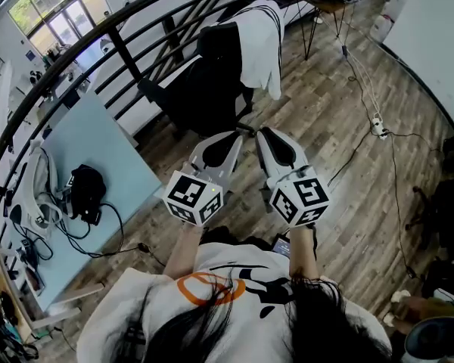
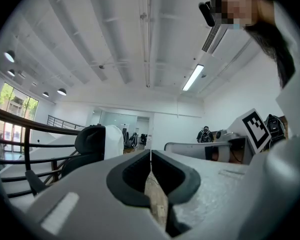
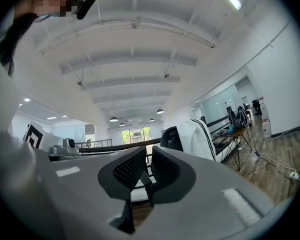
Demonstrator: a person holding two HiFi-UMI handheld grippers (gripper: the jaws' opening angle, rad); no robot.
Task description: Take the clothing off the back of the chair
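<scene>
Dark hair (image 1: 329, 324) and a white shirt (image 1: 159, 308) printed with an orange ring sit closest, behind two cubes (image 1: 194, 197) bearing black-and-white square markers. Side by side, the left gripper (image 1: 236, 136) and right gripper (image 1: 263, 132) point level, each with its jaws closed together on nothing. White clothing (image 1: 261, 40) with thin black stripes hangs draped over the back of the black chair (image 1: 204, 89), well beyond both tips.

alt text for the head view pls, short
A white garment with black stripes hangs over the back of a black office chair. A person holds the grey left tool and right tool side by side short of it, both shut and empty.
</scene>
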